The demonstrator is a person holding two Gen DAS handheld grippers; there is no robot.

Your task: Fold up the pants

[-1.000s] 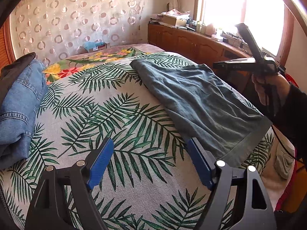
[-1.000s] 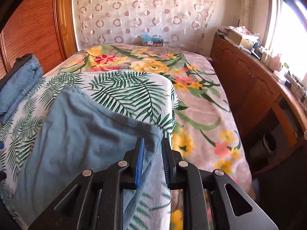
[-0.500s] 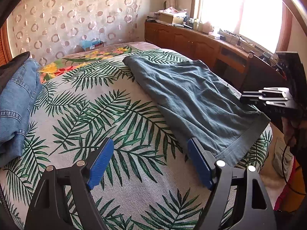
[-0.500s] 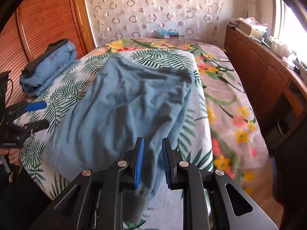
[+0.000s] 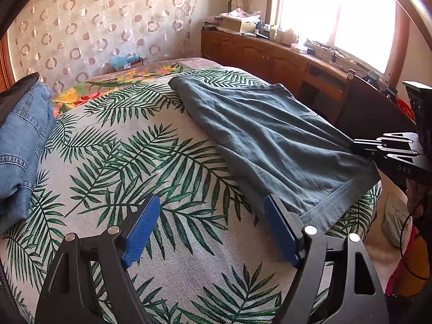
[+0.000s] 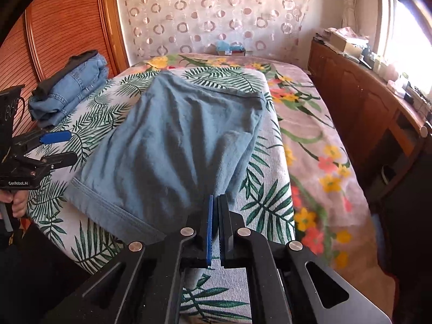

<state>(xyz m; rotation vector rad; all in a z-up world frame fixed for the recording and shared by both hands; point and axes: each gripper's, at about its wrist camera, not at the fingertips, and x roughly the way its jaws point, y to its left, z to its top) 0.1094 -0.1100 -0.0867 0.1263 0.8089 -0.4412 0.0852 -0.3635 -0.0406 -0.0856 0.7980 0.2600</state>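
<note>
Lying lengthwise on the bed, the blue pants look folded once, leg over leg. The right gripper pinches their near right corner; the left gripper hangs spread wide, empty, near the hem. Cross folds remain.

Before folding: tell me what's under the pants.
The pants lie on a leaf-print blanket, itself over a floral blanket. Anything directly beneath the cloth is hidden.
</note>
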